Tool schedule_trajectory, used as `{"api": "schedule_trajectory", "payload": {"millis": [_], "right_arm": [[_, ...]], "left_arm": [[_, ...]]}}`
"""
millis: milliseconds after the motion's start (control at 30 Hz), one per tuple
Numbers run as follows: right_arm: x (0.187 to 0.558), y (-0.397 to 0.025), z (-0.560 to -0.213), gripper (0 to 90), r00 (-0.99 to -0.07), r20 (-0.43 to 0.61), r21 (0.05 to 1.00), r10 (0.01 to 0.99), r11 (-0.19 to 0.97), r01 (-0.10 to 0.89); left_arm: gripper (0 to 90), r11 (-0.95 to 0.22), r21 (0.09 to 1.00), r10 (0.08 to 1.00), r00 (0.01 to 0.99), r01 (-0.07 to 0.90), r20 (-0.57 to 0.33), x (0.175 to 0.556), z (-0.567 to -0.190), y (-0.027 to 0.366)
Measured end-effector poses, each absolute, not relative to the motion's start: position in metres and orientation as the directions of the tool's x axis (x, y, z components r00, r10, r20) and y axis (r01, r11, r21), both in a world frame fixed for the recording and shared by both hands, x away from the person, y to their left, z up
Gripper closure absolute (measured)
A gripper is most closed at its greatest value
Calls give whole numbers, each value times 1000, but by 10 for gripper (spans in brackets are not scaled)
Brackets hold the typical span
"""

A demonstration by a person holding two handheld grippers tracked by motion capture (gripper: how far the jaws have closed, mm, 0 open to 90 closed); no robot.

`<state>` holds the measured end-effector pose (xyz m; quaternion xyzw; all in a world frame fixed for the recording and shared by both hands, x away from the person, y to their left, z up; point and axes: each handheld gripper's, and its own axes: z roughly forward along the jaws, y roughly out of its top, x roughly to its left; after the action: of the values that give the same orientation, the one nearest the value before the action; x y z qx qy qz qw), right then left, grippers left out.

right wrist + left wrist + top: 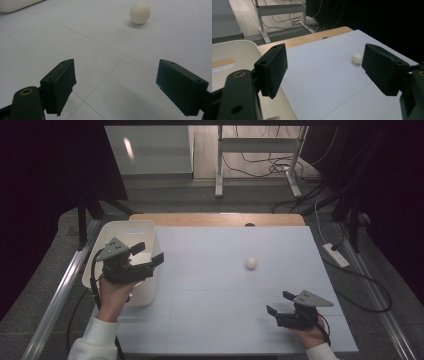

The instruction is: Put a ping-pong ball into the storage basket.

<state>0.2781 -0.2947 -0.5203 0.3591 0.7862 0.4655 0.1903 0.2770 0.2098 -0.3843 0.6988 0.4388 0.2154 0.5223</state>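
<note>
High view: left gripper [149, 254] gapes over the white bin [125, 231] at left; right gripper [279, 303], jaws apart, sits lower right, below the egg [251, 262].

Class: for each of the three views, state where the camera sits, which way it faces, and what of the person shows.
High view: above the table, facing forward and down; forearms, left gripper, right gripper.
Left gripper view: along its fingers, over the white bin.
Right gripper view: low, along the table.
All share the white egg.
</note>
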Motion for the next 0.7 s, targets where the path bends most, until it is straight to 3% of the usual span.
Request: {"api": "schedule_trajectory", "payload": {"millis": [700], "right_arm": [[279, -295, -519, 158, -673, 45, 873, 739, 298, 385]], "left_arm": [[217, -107, 910, 807, 570, 401, -156, 289, -393, 175]]}}
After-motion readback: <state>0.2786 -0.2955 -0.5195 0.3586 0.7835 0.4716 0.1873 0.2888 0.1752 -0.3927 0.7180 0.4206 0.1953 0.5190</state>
